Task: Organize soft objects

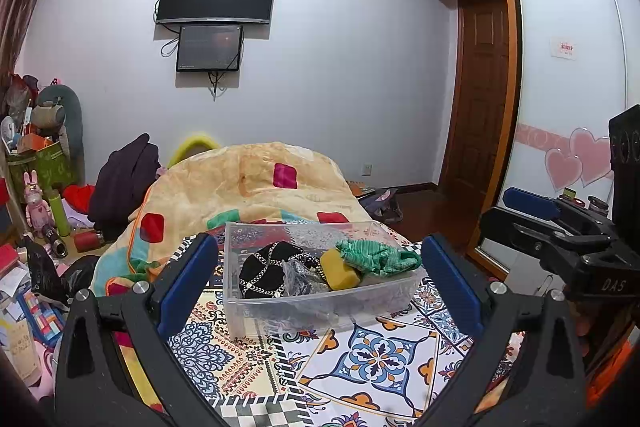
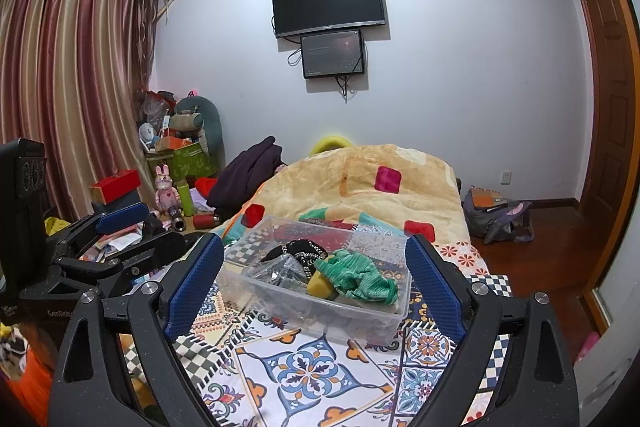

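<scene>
Both my grippers, left gripper (image 1: 320,287) and right gripper (image 2: 316,283), sit wide open with nothing between their ribbed blue pads, pointing slightly down. Just past them on the patterned cloth (image 1: 372,359) is a clear plastic bin (image 1: 320,307), holding a black studded pouch (image 1: 264,267), yellow sponge block (image 1: 340,269) and crumpled green knit (image 1: 376,255).

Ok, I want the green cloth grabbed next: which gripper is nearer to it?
Right, probably. The green cloth lies at the right end of the clear box, just ahead of the right gripper; the left gripper faces its middle.
</scene>
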`<action>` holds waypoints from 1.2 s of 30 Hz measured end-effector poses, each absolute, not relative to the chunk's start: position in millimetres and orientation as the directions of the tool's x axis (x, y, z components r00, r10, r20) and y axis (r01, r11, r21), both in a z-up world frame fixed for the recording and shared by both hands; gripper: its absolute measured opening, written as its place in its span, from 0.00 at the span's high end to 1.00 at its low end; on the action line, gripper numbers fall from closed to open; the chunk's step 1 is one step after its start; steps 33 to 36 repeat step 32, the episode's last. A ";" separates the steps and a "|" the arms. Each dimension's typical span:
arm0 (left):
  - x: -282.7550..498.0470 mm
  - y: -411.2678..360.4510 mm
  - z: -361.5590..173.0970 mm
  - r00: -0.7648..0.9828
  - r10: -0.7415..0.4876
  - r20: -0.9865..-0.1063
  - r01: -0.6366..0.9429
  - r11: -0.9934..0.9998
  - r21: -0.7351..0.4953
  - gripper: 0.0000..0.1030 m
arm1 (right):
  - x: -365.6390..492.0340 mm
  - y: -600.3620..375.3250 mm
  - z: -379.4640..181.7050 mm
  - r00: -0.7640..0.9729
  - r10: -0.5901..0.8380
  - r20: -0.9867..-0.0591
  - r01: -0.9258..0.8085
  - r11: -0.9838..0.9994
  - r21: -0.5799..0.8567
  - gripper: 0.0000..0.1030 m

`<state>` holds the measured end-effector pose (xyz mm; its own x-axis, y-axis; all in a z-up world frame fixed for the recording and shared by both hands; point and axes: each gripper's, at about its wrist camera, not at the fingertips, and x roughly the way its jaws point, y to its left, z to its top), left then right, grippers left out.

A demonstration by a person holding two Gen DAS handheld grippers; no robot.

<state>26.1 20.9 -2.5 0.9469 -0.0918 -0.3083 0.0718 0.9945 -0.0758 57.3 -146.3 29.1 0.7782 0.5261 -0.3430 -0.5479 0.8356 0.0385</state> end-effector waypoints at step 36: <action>27.4 17.5 -2.3 0.943 -0.085 -0.321 0.059 0.994 -0.092 0.00 | 57.7 -141.0 27.1 0.772 0.525 -0.357 -0.547 0.836 0.047 0.01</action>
